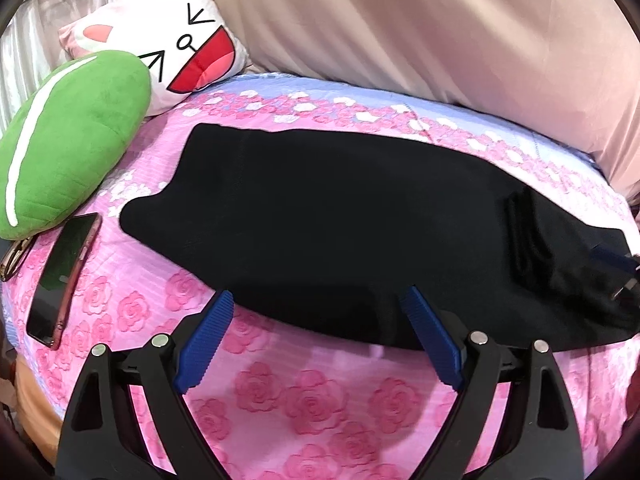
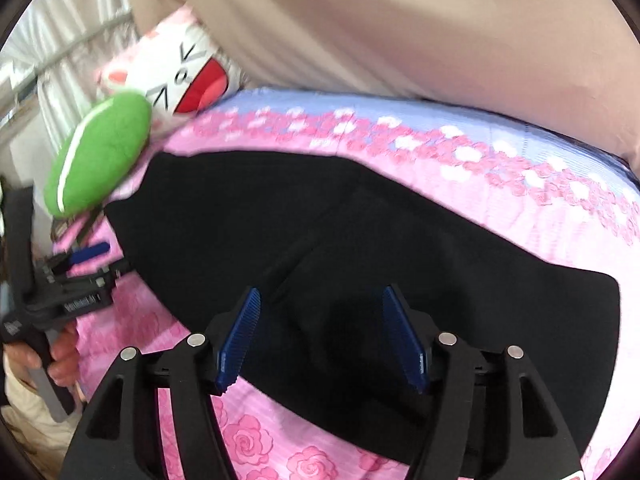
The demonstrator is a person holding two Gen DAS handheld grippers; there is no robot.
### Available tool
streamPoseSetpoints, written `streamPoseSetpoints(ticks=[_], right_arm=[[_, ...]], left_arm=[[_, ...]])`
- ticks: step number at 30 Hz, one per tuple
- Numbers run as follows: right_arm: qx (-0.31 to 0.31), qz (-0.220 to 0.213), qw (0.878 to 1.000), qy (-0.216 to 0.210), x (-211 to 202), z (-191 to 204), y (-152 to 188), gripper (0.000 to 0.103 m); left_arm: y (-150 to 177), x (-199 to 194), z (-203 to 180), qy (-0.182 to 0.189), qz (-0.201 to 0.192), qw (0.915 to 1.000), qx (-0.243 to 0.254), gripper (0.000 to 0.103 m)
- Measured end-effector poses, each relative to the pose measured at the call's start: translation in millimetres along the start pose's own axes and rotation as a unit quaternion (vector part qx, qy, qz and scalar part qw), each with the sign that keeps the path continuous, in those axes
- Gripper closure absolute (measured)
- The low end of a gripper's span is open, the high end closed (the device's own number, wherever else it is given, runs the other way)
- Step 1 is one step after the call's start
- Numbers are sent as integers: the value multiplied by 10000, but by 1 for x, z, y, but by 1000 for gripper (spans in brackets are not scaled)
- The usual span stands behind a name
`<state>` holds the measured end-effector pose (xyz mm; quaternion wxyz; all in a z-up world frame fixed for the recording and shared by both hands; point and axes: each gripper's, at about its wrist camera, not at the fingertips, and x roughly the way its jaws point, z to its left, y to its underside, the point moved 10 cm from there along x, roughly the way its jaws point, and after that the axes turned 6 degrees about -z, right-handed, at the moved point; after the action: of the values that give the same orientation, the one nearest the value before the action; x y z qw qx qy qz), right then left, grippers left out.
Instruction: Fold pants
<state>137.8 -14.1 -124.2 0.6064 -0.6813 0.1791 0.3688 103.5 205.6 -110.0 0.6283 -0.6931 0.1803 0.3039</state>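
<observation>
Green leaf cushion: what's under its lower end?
In the left wrist view the green leaf cushion overlaps the top of a phone and a brownish object on the floral bedspread. What else it covers is hidden.

The pants (image 1: 340, 216) are plain black on a bed cover (image 1: 312, 396) of pink roses, with a pale blue band at its far edge. At the upper left, a green leaf cushion (image 1: 72, 140) with a white stripe sits by a white-and-pink cartoon pillow (image 1: 180, 40) with a red mouth; each tool (image 1: 316, 308) is black with blue pads.

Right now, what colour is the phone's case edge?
Red, on the dark-screened phone lying on the bedspread; clearest in the left wrist view.
</observation>
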Motion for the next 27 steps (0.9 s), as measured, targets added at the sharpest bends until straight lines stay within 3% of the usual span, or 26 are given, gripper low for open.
streamPoseSetpoints(ticks=[4, 6, 8, 9, 10, 14, 19, 21, 24, 26, 27], right_arm=[[-269, 101, 9995, -124, 22, 25, 2, 40], [-227, 205, 9993, -211, 39, 30, 3, 48], [-339, 217, 9990, 171, 53, 24, 2, 71], [-371, 146, 9989, 249, 55, 21, -1, 74], [-264, 116, 9994, 208, 56, 20, -4, 84], [-28, -30, 9999, 111, 46, 24, -21, 88], [-86, 279, 9996, -41, 67, 33, -9, 77], [-25, 176, 9998, -93, 57, 34, -11, 68], [275, -224, 9993, -123, 5, 11, -18, 58], [584, -505, 9969, 161, -33, -25, -17, 39], [770, -619, 9945, 334, -51, -46, -12, 37]], left_arm=[[0, -2, -10, 87, 19, 9999, 73, 16], [0, -1, -13, 103, 22, 9999, 112, 14], [1, 1, -14, 96, 55, 9998, 144, 13], [1, 2, -15, 98, 64, 9998, 149, 13], [1, 2, -14, 103, 67, 9998, 149, 13], [1, 8, -10, 83, 101, 9998, 122, 13], [4, 13, -12, 46, 176, 9997, 144, 13], [5, 14, -13, 25, 200, 9996, 173, 13], [8, 14, -15, -12, 243, 9995, 222, 13], [7, 14, -16, -31, 218, 9996, 177, 13], [6, 14, -15, -37, 216, 9997, 133, 13]])
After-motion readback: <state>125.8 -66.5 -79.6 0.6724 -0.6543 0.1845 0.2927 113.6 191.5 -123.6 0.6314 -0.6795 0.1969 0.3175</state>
